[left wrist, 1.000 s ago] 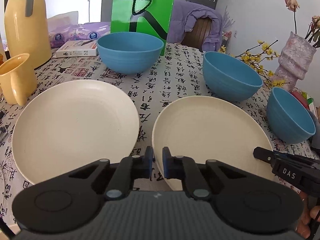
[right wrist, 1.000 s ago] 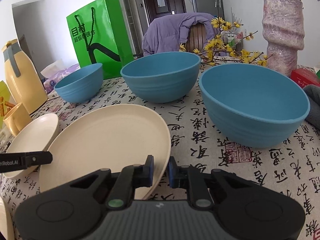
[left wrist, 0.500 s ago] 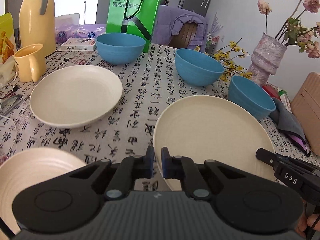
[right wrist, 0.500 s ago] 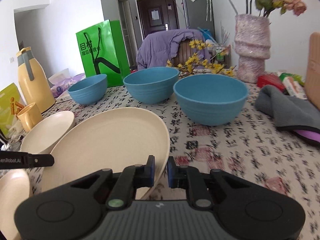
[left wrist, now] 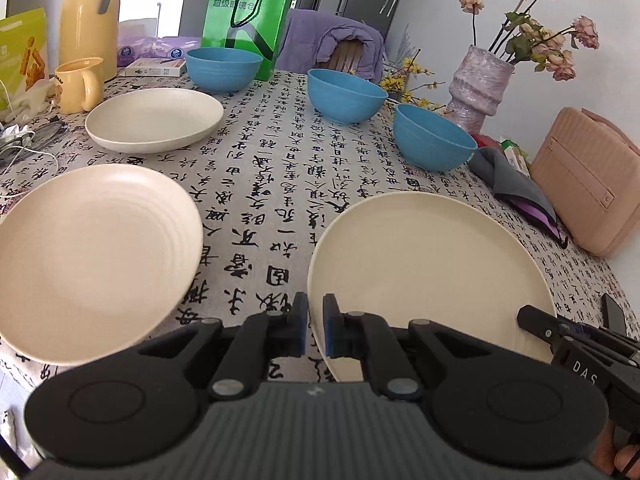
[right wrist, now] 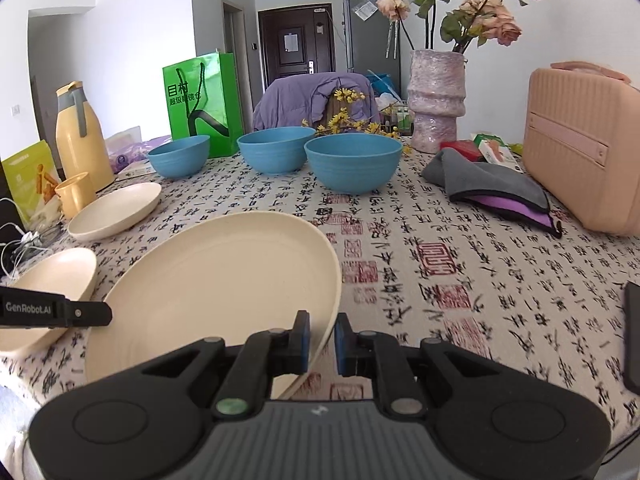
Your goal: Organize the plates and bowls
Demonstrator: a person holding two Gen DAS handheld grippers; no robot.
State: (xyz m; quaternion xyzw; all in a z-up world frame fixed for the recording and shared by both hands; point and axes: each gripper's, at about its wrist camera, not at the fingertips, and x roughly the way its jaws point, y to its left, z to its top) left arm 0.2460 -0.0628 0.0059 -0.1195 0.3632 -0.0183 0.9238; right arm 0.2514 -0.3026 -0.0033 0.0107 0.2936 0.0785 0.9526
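**Plate lifted, nothing stacked yet**

Right gripper (right wrist: 321, 338) clamped on rim of cream plate (right wrist: 224, 280), held over worktop (right wrist: 460, 264). Left gripper (left wrist: 315, 330) jaws nearly closed, empty. Two other plates (left wrist: 92, 248) (left wrist: 154, 118) separate; three blue bowls (left wrist: 434, 142) unnested. Most sorting left.

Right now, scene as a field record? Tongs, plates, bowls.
left tongs: shut on the held plate's left rim
right tongs: shut on the same plate's right rim
held plate: cream, gripped from both sides
other plates: two cream, near plate and far plate, on the table
bowls: three blue, unstacked, left bowl, middle bowl, right bowl
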